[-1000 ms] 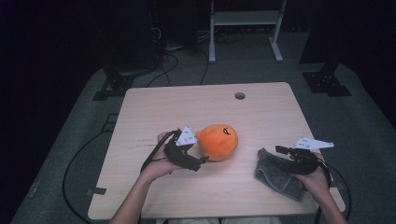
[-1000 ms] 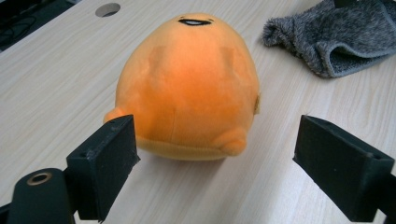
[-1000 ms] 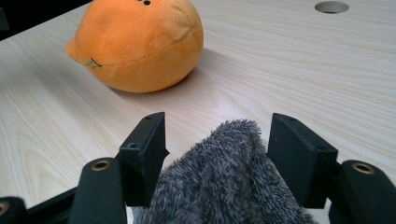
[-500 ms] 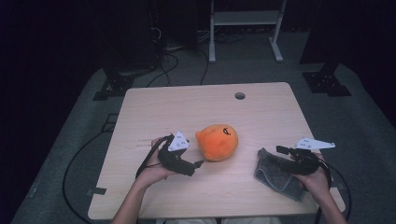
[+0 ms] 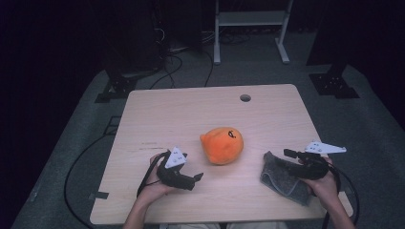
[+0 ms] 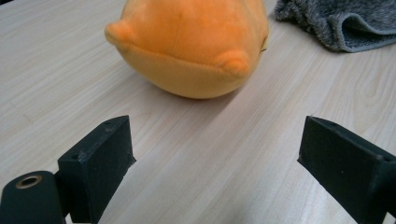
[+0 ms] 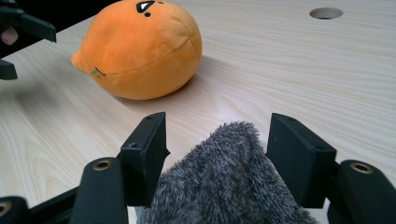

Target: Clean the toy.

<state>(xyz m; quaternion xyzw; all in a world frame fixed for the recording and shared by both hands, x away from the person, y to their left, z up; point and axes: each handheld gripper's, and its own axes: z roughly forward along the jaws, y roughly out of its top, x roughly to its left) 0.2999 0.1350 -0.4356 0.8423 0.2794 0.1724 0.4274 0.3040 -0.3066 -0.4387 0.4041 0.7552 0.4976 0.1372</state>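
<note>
I see the light wood-grain table (image 5: pixel 157 124) first, w/ the round orange plush toy (image 5: pixel 222 145) near its centre. The fuzzy grey cloth (image 5: pixel 282 179) lies at the toy's 4 o'clock, apart. My right gripper (image 7: pixel 217 140) has its jaws spread round the cloth's folded end. My left gripper (image 6: pixel 215 154), at the toy's 8 o'clock, is spread w/ nothing between; its jaws have just been opening.
</note>
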